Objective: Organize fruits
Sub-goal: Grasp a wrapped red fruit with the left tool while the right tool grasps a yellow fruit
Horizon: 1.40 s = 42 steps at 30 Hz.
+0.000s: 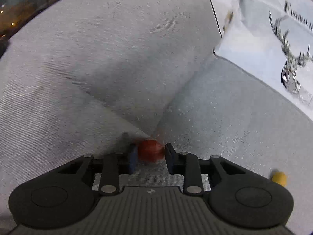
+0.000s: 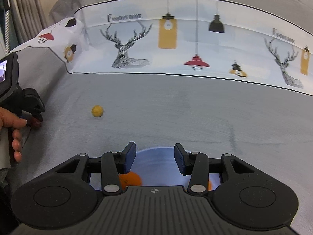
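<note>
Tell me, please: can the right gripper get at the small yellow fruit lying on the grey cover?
Probably yes. The right gripper is open and holds nothing, and the yellow fruit lies alone on the grey cover, ahead to its left, with bare fabric between them. The left gripper stands further left.

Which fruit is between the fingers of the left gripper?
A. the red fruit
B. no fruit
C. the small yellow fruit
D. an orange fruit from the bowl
A: in the left wrist view the left gripper has its fingers closed on the red fruit, while the small yellow fruit lies apart on the grey cloth.
</note>
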Each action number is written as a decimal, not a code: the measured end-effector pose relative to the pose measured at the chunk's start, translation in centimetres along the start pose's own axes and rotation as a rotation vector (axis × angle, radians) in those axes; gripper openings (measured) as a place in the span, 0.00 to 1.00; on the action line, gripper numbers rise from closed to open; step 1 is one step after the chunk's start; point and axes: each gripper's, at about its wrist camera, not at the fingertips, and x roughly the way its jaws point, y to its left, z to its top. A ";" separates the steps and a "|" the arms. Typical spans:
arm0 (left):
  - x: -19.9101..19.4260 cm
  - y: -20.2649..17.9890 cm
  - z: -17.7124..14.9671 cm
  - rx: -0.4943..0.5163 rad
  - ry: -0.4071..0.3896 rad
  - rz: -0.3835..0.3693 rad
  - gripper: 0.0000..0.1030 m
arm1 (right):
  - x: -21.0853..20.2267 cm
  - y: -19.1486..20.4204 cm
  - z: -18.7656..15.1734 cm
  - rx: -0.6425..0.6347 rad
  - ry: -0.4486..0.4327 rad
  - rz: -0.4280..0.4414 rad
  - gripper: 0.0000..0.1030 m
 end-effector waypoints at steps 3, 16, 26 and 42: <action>-2.0 -0.1 -0.3 0.004 -0.021 -0.098 0.32 | 1.2 1.6 0.7 -0.029 -0.020 0.046 0.44; -0.3 0.7 -0.9 -0.037 0.139 -0.236 0.33 | 9.7 7.4 4.7 -0.098 -0.049 0.178 0.44; 1.1 1.0 0.1 -0.025 0.129 -0.229 0.33 | 14.0 9.4 4.9 -0.154 0.008 0.170 0.34; -1.3 1.4 -1.2 0.047 0.097 -0.369 0.33 | 3.5 5.4 6.1 -0.057 -0.091 0.124 0.25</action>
